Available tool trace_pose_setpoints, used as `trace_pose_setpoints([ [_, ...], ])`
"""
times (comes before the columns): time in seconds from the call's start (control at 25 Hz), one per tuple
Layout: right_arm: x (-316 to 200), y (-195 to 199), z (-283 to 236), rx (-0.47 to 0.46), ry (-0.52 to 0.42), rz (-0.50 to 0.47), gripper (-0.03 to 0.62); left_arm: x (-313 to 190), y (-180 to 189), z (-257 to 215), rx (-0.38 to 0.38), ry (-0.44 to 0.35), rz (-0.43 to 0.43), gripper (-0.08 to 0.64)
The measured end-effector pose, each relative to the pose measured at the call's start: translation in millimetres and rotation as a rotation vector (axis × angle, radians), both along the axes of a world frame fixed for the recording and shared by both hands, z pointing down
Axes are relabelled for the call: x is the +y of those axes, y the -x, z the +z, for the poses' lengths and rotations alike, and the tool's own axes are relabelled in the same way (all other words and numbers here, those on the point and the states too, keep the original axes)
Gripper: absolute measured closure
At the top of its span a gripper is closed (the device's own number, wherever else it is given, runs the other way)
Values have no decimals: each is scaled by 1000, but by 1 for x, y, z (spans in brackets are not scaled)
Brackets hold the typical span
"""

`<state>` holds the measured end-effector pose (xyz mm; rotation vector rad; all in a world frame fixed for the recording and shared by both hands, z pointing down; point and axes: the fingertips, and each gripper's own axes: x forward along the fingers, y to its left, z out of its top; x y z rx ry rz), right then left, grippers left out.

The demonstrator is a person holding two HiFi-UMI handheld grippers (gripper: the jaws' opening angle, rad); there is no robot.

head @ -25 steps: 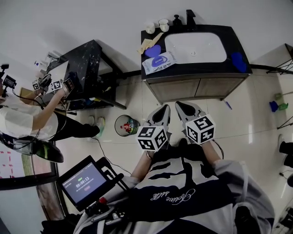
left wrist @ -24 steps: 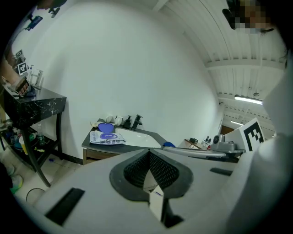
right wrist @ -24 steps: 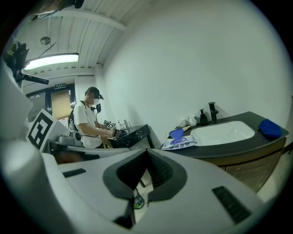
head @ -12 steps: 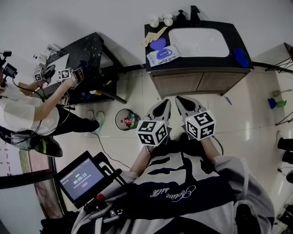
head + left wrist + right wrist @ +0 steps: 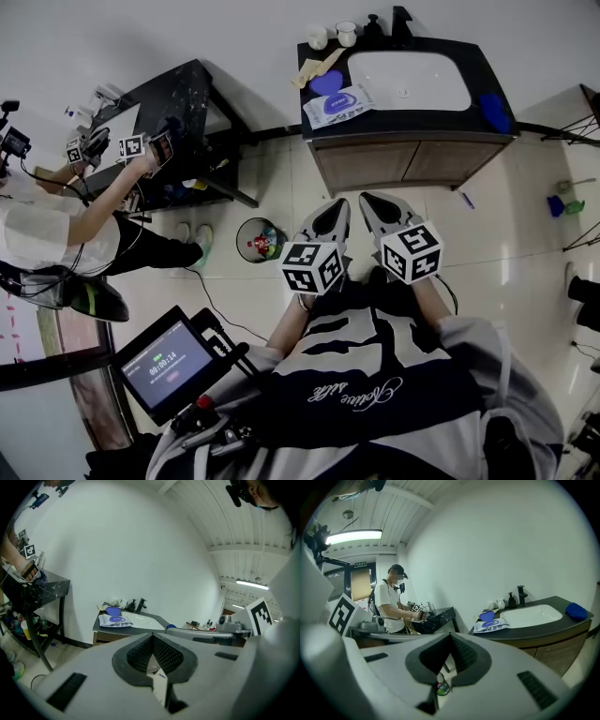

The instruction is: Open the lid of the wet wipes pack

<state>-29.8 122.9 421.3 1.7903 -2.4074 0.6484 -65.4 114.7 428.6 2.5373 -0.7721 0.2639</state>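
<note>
The wet wipes pack (image 5: 338, 105), white with a blue label, lies flat on the dark vanity counter (image 5: 412, 125), left of the white basin (image 5: 410, 81). It also shows far off in the left gripper view as the pack (image 5: 114, 621) and in the right gripper view as the pack (image 5: 491, 626). Its lid looks flat. My left gripper (image 5: 336, 212) and right gripper (image 5: 372, 205) are held side by side in front of my body, well short of the cabinet, over the tiled floor. Both are shut with nothing in them, the jaws meeting at the tips of each gripper (image 5: 152, 637) (image 5: 450, 637).
A blue heart-shaped item (image 5: 326, 82), two cups (image 5: 333, 36), a soap bottle (image 5: 372, 27) and a faucet (image 5: 401, 22) stand behind the pack; a blue cloth (image 5: 494, 112) lies at the counter's right. A bin (image 5: 260, 241) stands on the floor. Another person (image 5: 66, 225) works at a black table (image 5: 192, 112).
The vanity has slid a little up and right in the head view. My grippers stay shut, side by side, hardly moved. The other person's hands shifted slightly.
</note>
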Motion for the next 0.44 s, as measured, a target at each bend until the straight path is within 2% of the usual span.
trace_pose_setpoints([
  [0.44,-2,-3,22,-6,7,3,594,-3,-7,21,-8,5,18,561],
])
